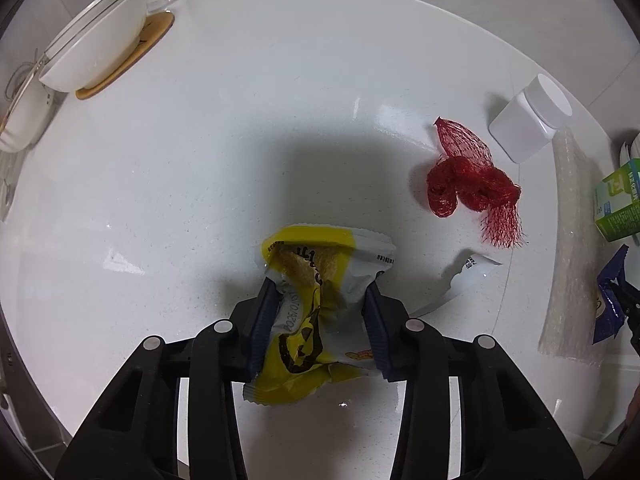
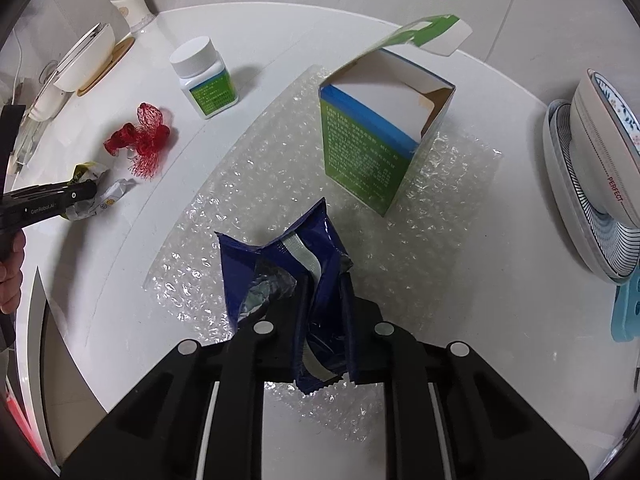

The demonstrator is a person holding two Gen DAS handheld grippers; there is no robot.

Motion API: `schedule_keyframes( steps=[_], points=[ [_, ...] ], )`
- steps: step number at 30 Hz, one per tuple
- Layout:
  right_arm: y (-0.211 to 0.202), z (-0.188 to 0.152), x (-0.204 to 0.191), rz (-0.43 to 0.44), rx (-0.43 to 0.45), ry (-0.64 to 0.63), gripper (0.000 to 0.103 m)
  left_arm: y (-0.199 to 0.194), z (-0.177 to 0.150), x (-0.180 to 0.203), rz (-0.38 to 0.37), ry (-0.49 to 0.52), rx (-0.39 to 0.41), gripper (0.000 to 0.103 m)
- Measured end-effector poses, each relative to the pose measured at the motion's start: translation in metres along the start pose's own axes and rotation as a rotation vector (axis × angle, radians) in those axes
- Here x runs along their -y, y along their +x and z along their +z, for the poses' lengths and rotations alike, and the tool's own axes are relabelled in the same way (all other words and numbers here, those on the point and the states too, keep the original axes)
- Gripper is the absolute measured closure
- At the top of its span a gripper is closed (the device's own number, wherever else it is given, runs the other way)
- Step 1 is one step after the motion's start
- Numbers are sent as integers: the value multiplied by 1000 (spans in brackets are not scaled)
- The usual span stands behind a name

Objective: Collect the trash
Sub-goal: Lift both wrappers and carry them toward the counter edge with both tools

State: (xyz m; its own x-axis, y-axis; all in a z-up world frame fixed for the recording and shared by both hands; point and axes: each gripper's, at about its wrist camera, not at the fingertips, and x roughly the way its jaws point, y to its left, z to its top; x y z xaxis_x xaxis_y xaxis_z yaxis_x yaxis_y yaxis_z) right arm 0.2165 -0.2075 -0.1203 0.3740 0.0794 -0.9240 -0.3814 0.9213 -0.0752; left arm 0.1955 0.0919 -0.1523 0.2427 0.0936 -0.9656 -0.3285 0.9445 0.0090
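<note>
Pinching yellow wrapper (image 1: 308,320), blue wrapper (image 2: 316,292) clamped

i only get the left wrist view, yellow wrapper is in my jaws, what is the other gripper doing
Observer: The right gripper is shut on a crumpled dark blue foil wrapper.
Operator: where is it holding that
Observer: Over a clear sheet of bubble wrap lying on the white table.
Operator: that green thing at my right edge, what is it
Observer: A green and blue cardboard box, standing on the bubble wrap with its top flap open.
Operator: anything past it
Observer: Stacked patterned ceramic bowls beside the box.
</note>
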Motion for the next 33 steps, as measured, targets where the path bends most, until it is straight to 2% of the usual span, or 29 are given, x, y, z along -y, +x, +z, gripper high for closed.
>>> schedule_keyframes(
  steps=[16,33],
  points=[
    [-25,-14,-2,-6,61,76,93,-46,-22,3,-27,19,87,64],
    [-67,-32,-15,-8,141,159,94,-95,-40,0,-101,41,159,64]
  ],
)
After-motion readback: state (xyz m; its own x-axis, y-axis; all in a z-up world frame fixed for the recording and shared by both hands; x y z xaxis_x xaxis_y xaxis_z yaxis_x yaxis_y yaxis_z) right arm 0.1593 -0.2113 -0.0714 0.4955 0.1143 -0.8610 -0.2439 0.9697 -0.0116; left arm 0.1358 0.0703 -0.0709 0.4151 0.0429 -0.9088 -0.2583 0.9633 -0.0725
